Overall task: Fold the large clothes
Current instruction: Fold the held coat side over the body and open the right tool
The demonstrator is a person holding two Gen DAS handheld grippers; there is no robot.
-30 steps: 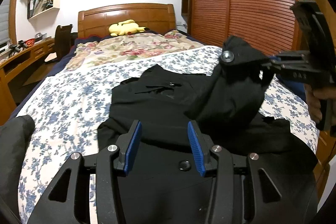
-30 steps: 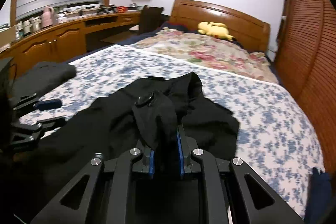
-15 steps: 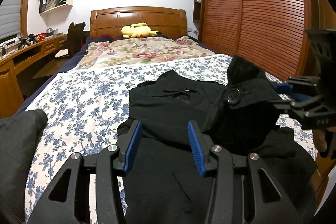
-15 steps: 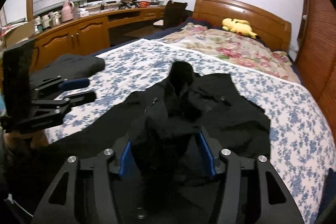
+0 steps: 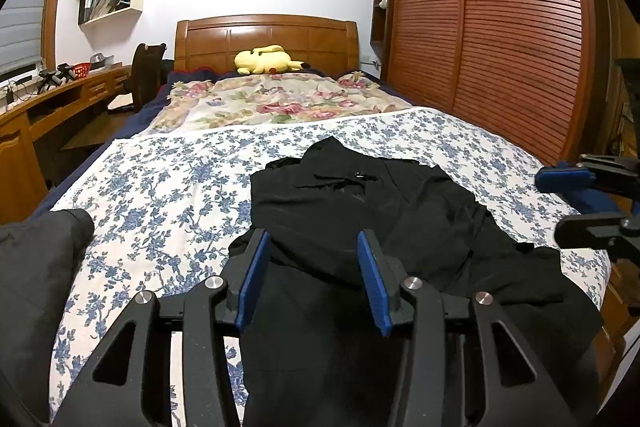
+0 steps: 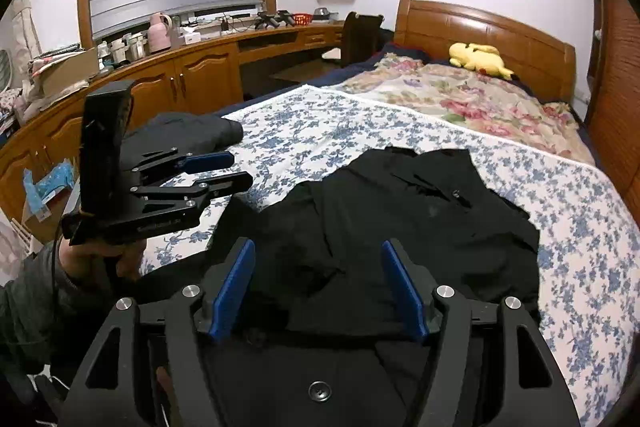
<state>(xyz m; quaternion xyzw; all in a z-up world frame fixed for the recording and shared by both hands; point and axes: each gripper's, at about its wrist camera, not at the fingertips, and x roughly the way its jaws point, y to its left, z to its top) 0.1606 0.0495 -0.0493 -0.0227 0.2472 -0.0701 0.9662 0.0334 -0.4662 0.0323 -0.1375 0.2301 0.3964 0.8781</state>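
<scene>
Black garment (image 6: 400, 219) heaped at frame centre on the floral bed (image 6: 580, 227), one side thrown over, folding judged barely begun. Right gripper (image 6: 318, 291) just opening, fingers released, cloth lying slack between. Left gripper (image 5: 314, 275) parted, grasping nothing.

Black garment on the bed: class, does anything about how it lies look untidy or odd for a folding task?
Yes. The black garment lies bunched and creased on the blue-flowered sheet, its near part heaped in uneven folds with ragged edges. Both the left gripper and right gripper are open, holding nothing.
</scene>
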